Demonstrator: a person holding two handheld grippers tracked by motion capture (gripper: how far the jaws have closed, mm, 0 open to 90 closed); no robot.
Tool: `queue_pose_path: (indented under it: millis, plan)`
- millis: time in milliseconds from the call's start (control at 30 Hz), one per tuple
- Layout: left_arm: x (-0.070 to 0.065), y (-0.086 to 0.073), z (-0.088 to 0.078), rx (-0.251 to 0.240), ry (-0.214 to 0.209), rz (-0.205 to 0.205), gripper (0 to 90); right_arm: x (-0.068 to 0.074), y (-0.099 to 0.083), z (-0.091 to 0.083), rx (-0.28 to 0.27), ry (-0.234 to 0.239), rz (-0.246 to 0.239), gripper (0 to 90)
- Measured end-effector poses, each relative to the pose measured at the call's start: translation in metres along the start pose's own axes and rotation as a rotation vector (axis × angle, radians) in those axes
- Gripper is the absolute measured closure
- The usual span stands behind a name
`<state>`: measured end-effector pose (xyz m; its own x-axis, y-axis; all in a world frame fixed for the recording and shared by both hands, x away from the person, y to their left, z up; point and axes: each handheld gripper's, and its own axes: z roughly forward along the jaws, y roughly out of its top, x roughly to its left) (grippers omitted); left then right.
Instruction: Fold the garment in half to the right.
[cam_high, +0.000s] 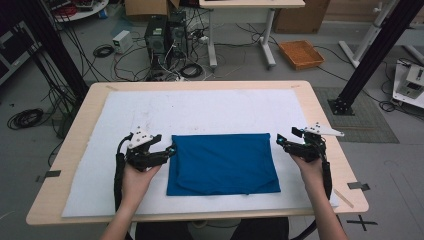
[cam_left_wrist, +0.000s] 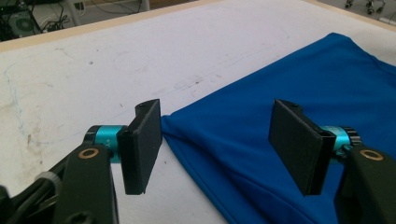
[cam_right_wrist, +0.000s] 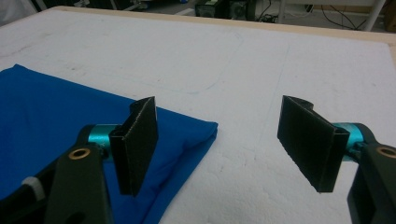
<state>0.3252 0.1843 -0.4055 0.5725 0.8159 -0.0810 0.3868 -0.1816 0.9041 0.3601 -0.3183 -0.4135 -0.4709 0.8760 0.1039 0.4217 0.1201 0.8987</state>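
Observation:
A blue cloth (cam_high: 223, 164), folded into a rectangle, lies flat in the middle of the white mat (cam_high: 200, 107). My left gripper (cam_high: 170, 150) sits at the cloth's upper left corner with its jaws wide apart. In the left gripper view that gripper (cam_left_wrist: 224, 149) straddles the cloth's (cam_left_wrist: 280, 107) corner, and the pads do not press on it. My right gripper (cam_high: 281, 142) hovers just off the upper right corner. In the right gripper view it (cam_right_wrist: 224, 144) stands open over bare mat, with the cloth's (cam_right_wrist: 56, 116) corner passing under its left pad.
The mat covers a light wooden table (cam_high: 320, 115). Behind the table the floor holds computer towers (cam_high: 165, 35), tangled cables and an orange tray (cam_high: 301, 54). Black frame posts (cam_high: 372, 55) rise at both sides.

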Motion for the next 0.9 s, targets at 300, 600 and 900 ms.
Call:
queue_pose_path:
  millis: [300,600,900]
  plan:
    - [-0.016,-0.017,-0.021,0.043,-0.036,-0.111,35.5,0.001,-0.003,-0.006,-0.016,0.006,-0.019,29.0]
    - [-0.023,-0.054,-0.035,0.126,-0.078,-0.306,35.6,0.001,-0.003,-0.008,-0.019,0.001,-0.014,29.1]
    - [-0.029,-0.065,-0.029,0.184,-0.082,-0.340,37.0,0.001,-0.004,-0.008,-0.022,-0.006,-0.018,29.5]
